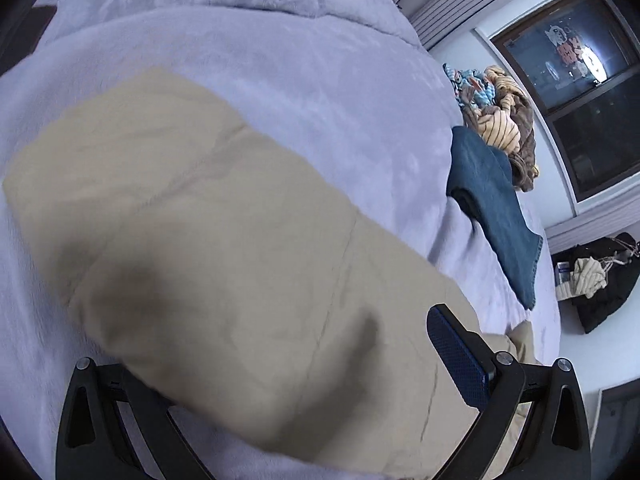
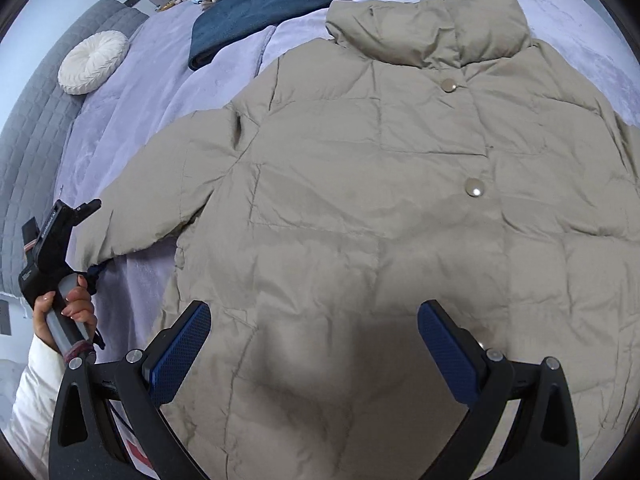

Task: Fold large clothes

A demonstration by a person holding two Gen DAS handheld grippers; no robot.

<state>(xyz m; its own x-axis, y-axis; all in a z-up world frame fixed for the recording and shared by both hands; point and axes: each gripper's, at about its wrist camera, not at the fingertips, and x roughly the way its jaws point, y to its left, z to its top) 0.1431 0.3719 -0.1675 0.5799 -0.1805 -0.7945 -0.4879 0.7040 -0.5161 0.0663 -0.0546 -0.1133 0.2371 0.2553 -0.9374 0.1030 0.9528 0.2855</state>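
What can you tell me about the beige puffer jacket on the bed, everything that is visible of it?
The beige puffer jacket lies flat, front up, on the lavender blanket. It looks quilted and padded, with a matte, slightly wrinkled shell. The stand-up collar points away from the right wrist camera. Two round snap buttons close the front. One sleeve stretches toward the left gripper, which is at its cuff. The right gripper hovers open above the lower part.

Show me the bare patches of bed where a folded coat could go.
Bare blanket lies between the coat's sleeve, the blue towel and the round cushion. Another strip runs right of the collar. The far edge by the towel is crowded with a clothes pile.
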